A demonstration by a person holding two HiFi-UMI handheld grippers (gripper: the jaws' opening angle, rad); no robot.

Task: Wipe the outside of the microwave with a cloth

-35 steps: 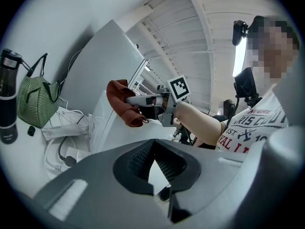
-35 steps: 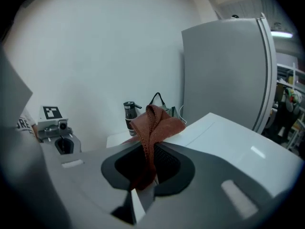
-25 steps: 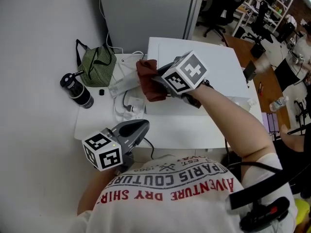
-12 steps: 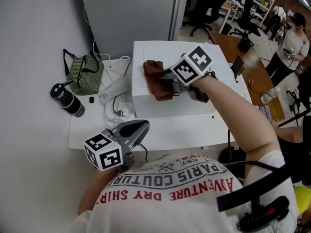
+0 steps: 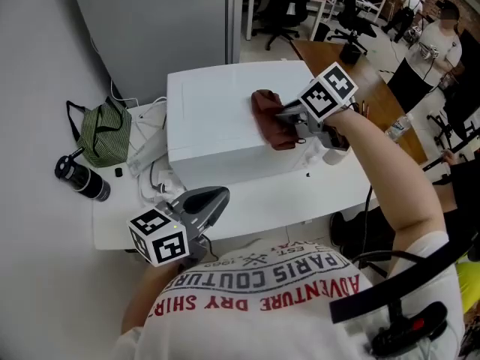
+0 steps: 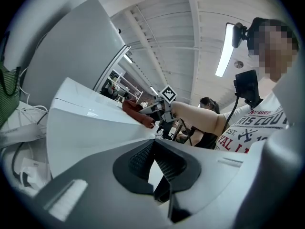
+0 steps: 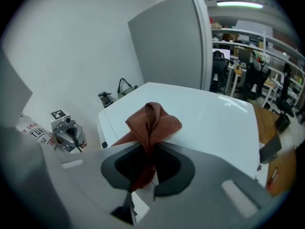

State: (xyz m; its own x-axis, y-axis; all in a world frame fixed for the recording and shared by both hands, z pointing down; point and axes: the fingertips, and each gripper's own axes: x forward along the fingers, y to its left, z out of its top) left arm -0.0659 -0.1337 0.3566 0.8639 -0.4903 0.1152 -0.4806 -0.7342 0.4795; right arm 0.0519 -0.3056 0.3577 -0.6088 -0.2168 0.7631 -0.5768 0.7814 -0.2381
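The white microwave (image 5: 217,122) stands on a white table (image 5: 300,197). A rust-brown cloth (image 5: 271,120) lies bunched on its top near the front right edge, and my right gripper (image 5: 291,123) is shut on it from the right. In the right gripper view the cloth (image 7: 152,120) stands up from between the jaws of that gripper (image 7: 147,163) over the microwave top (image 7: 214,113). My left gripper (image 5: 214,199) is held low in front of the table, shut with nothing in it. Its own view shows the closed gripper (image 6: 153,149) pointing at the microwave's side (image 6: 86,123) and the distant cloth (image 6: 136,112).
A green striped bag (image 5: 101,130), a black bottle (image 5: 79,178) and loose white cables (image 5: 154,167) lie on the table left of the microwave. A grey panel (image 5: 165,21) rises behind. Office chairs, desks and people fill the room at the right.
My right gripper has dragged the cloth from the left edge of the microwave top across to the right. The left gripper has stayed put.
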